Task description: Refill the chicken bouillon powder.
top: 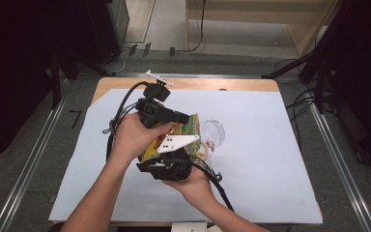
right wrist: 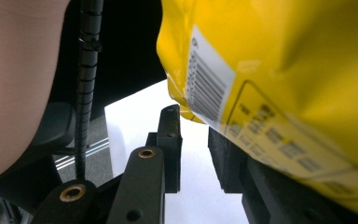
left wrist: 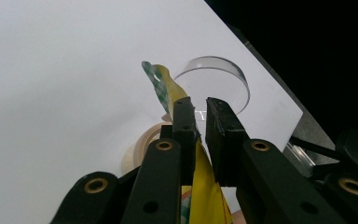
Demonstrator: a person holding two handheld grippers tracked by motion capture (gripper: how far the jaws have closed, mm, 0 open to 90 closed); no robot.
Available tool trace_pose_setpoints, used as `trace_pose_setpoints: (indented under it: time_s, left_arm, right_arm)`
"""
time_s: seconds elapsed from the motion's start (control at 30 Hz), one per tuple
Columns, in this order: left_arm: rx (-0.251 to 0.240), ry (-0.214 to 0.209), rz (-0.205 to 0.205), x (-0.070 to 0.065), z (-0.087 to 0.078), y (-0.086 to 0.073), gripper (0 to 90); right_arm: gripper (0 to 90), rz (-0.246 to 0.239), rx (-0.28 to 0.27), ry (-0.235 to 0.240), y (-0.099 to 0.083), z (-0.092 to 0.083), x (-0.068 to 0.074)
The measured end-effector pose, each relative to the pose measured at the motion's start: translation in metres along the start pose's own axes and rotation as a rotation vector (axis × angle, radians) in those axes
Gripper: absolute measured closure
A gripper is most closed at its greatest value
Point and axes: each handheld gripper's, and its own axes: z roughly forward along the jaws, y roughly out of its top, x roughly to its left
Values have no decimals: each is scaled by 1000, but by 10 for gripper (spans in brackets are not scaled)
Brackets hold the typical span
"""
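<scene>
Crinkled yellow foil packet [left wrist: 204, 196] | between left gripper [left wrist: 199, 116] jaws | round clear dish [left wrist: 214, 84] beyond

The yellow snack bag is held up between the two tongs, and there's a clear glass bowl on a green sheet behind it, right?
Nearly. The sheet is not green: it is pale, almost white, as the high view shows. The rest holds: the yellow snack bag is up between the left tongs and the right tongs, and the clear bowl sits on the sheet just beyond it.
</scene>
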Motion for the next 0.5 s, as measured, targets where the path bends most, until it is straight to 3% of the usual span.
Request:
trace_pose_setpoints:
  time_s: [0.5]
  left_arm:
    - [-12,-4,5,-3,0,0,825]
  right_arm:
    - [777,-2,-15,-11,-2,-1,0]
